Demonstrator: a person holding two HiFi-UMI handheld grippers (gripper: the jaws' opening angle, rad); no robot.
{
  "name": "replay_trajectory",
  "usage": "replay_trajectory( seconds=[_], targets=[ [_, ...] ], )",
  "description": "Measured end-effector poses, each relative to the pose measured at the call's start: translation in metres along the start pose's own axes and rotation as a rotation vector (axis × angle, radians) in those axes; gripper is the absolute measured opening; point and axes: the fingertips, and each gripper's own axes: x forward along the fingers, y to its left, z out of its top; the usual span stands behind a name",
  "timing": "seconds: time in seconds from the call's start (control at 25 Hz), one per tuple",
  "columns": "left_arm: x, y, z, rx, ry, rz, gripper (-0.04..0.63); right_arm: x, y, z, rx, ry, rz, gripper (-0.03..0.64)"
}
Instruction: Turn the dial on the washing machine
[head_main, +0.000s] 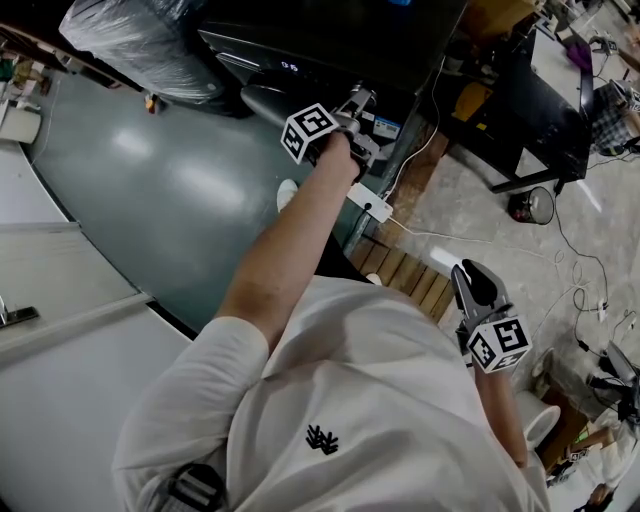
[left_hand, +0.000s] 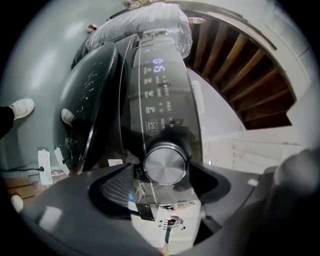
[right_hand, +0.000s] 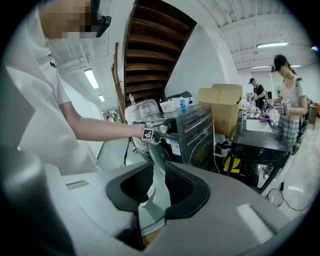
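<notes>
In the head view the dial cannot be seen: the left gripper (head_main: 360, 102) and the hand holding it cover that part of the washing machine (head_main: 330, 50). The machine is dark and cut off at 12 o'clock by the frame edge. In the left gripper view the machine appears rolled over. Its dark round door (left_hand: 92, 95) lies toward 9 o'clock of the control panel, and the lower front is hidden behind the gripper's own body. The panel's small print is too fine to read, and only pale digits glow on the display (left_hand: 158, 65). A plastic-wrapped bundle (left_hand: 145, 25) sits at 12 o'clock, though whether it rests on the machine is unclear. The silver dial (left_hand: 165, 164) sits just below the middle of that view, at 6 o'clock of the display. It stands between the left gripper's jaws, which are spread wide. The pads flank it at 9 and 3 o'clock with a sliver of gap on each side, so neither presses on it. The right gripper (head_main: 472, 275) hangs well apart at 4 o'clock in the head view, beside the white shirt. Its jaws stand only a narrow slot apart with nothing between them. The right gripper view shows just floor through the gap.
</notes>
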Motion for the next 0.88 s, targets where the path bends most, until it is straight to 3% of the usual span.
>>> replay_trajectory(
  seconds=[0.12,0.24,0.44,0.68,0.76,0.88],
  targets=[
    [0.0023,-0.002,-0.0025,0.041,0.021,0.017,0.376,0.0011,0.0007,0.0019,-0.002,-0.002,0.002,0.071],
    [0.0028,-0.0047,-0.0028,0.119,0.029,0.041,0.321,0.0016,0.0004,0.0029,-0.001,-0.001,0.003,0.071],
    [0.0019,-0.0076,-0.0034,0.27,0.049,0.097,0.318,-0.0002,-0.001,0.0047,0.003,0.001,0.0,0.071],
    [0.0005,-0.0077,-0.0022,0.505,0.079,0.183,0.318,0.0001,-0.0011,0.005,0.003,-0.004,-0.001,0.071],
    [0.0007,-0.0071,-0.0017,0.531,0.082,0.189,0.318,0.0001,-0.0019,0.0051,0.003,-0.005,-0.004,0.071],
    [0.0014,-0.007,-0.0024,0.512,0.082,0.176,0.318,-0.0008,-0.0038,0.0037,0.004,-0.004,-0.006,0.071]
  ],
)
